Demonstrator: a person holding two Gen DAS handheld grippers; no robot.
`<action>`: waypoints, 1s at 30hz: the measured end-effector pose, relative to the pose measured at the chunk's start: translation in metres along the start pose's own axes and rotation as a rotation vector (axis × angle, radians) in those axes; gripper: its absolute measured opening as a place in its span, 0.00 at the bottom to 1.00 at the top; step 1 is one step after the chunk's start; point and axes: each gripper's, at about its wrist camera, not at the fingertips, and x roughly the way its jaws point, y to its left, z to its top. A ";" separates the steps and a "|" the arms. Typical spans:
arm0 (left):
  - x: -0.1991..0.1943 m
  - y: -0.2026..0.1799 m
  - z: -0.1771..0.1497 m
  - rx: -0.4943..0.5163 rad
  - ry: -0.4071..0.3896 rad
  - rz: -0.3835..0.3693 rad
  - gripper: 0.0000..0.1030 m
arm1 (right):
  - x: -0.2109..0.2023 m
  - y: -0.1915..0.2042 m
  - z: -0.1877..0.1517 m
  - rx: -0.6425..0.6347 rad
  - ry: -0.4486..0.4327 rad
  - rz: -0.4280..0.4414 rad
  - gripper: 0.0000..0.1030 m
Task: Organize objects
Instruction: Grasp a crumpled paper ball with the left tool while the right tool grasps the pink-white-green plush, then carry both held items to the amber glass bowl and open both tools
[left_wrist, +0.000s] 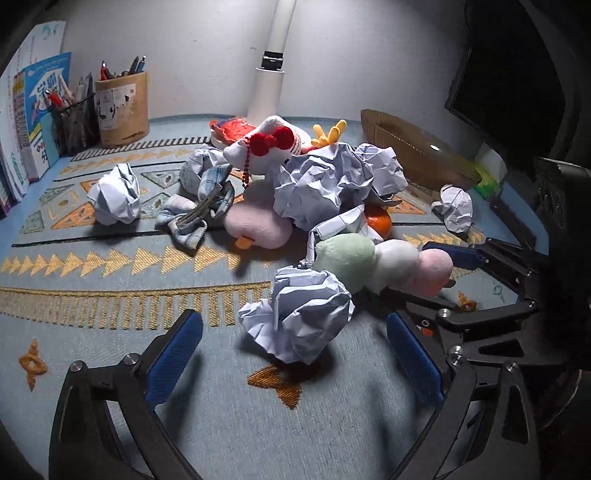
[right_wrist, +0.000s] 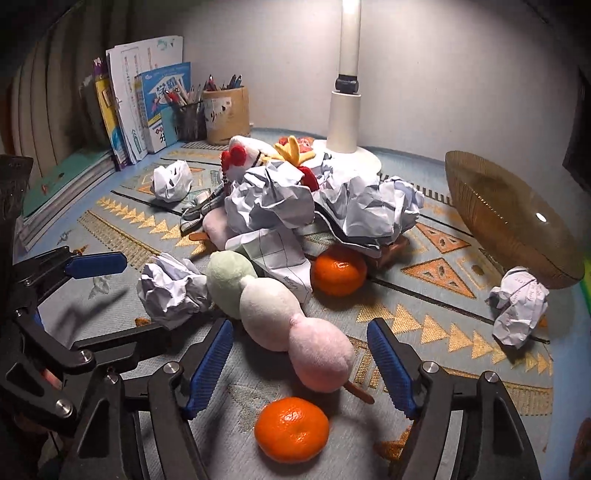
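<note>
A crumpled paper ball (left_wrist: 306, 314) lies just ahead of my open, empty left gripper (left_wrist: 295, 354). A plush dango skewer, green, white and pink (right_wrist: 280, 306), lies between the open jaws of my right gripper (right_wrist: 301, 354), which holds nothing; it also shows in the left wrist view (left_wrist: 384, 264). One mandarin (right_wrist: 291, 430) sits under the right gripper, another (right_wrist: 338, 271) by the pile. A heap of crumpled paper (right_wrist: 321, 206) covers plush toys (left_wrist: 269, 147). The right gripper's fingers (left_wrist: 458, 254) show in the left view.
A patterned mat (left_wrist: 110, 295) covers the desk. A wooden bowl (right_wrist: 506, 218) stands tilted at right, a lamp base (right_wrist: 345, 125) at the back, pen cups (left_wrist: 123, 107) and books (right_wrist: 147, 107) at back left. Loose paper balls (right_wrist: 517, 306) (left_wrist: 114, 199) lie apart. A checked cloth bow (left_wrist: 199, 210) lies left of the pile.
</note>
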 end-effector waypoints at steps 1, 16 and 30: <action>0.004 -0.001 0.001 0.003 0.015 0.004 0.83 | 0.002 -0.001 -0.001 0.004 0.013 0.024 0.54; -0.003 -0.015 0.002 0.016 -0.077 0.001 0.37 | -0.086 -0.086 -0.040 0.395 -0.120 -0.041 0.24; -0.001 -0.010 0.000 0.004 -0.067 0.006 0.37 | -0.086 -0.104 -0.085 0.476 0.024 -0.138 0.62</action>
